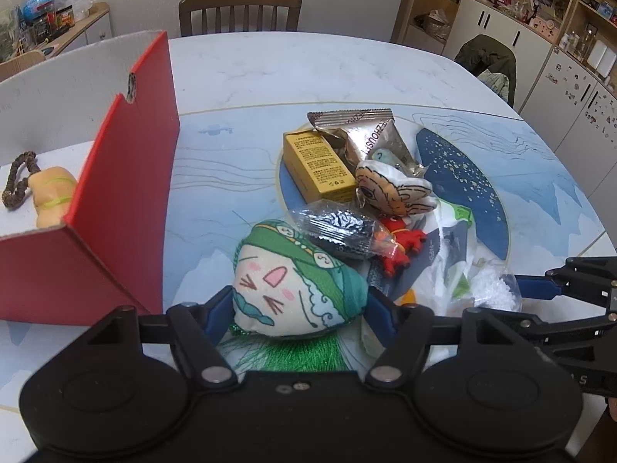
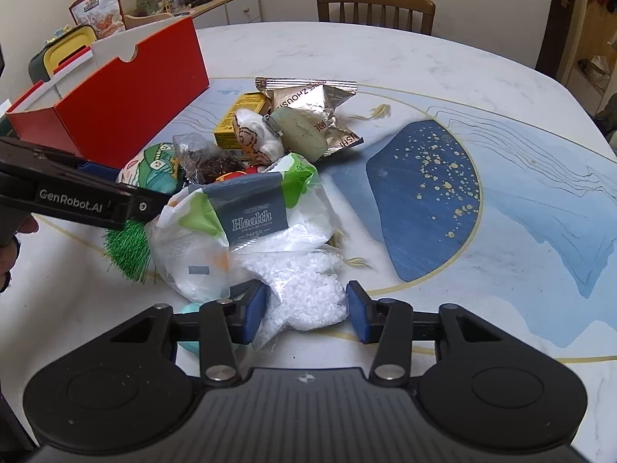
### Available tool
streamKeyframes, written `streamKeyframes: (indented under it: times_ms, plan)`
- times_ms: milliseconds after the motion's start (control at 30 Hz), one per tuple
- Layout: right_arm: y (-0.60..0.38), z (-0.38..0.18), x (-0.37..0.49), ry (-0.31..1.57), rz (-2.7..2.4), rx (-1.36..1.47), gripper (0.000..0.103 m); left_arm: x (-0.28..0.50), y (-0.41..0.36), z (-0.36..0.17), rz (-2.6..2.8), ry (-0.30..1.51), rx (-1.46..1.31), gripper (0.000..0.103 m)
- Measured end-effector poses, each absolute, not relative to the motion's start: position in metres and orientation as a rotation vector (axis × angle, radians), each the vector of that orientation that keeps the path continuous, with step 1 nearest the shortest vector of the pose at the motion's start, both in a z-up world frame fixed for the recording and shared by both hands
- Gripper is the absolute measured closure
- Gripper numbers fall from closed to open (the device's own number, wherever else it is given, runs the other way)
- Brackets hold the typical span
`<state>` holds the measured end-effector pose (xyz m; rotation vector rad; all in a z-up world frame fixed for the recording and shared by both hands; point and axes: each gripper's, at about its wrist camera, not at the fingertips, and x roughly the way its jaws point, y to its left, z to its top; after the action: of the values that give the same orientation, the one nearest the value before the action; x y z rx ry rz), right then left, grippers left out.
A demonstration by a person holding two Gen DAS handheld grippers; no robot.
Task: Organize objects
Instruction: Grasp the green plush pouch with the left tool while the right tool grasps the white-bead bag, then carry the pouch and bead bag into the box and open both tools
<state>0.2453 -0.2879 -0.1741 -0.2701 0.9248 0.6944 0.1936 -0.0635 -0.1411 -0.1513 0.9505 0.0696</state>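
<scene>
Here, gripped in the left gripper (image 1: pixel 299 310), pads pressed on both sides: a green-haired plush face (image 1: pixel 297 287), near edge of the pile, just right of the red box (image 1: pixel 127 193). Around a clear bag of white pellets (image 2: pixel 308 289), half-closed right gripper (image 2: pixel 304 316); contact uncertain. Behind, yellow carton (image 1: pixel 318 166) and foil packet (image 1: pixel 358 131) on the table (image 1: pixel 308 65).

Left tool (image 1: pixel 300 308) and right tool (image 2: pixel 304 314), both angled downward, jaws parted.

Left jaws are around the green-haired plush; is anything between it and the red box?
Nothing visible. The green-haired plush sits just right of the red box, with only bare mat between them; the near wall must be cleared.
</scene>
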Motion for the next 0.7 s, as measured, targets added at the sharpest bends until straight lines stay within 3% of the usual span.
streamKeyframes:
  times_ms: [700]
  plan:
    - [-0.294,-0.103,0.215,0.854,0.703,-0.258,0.062,0.158,-0.060,-0.060,0.034,0.883,-0.128,0.034]
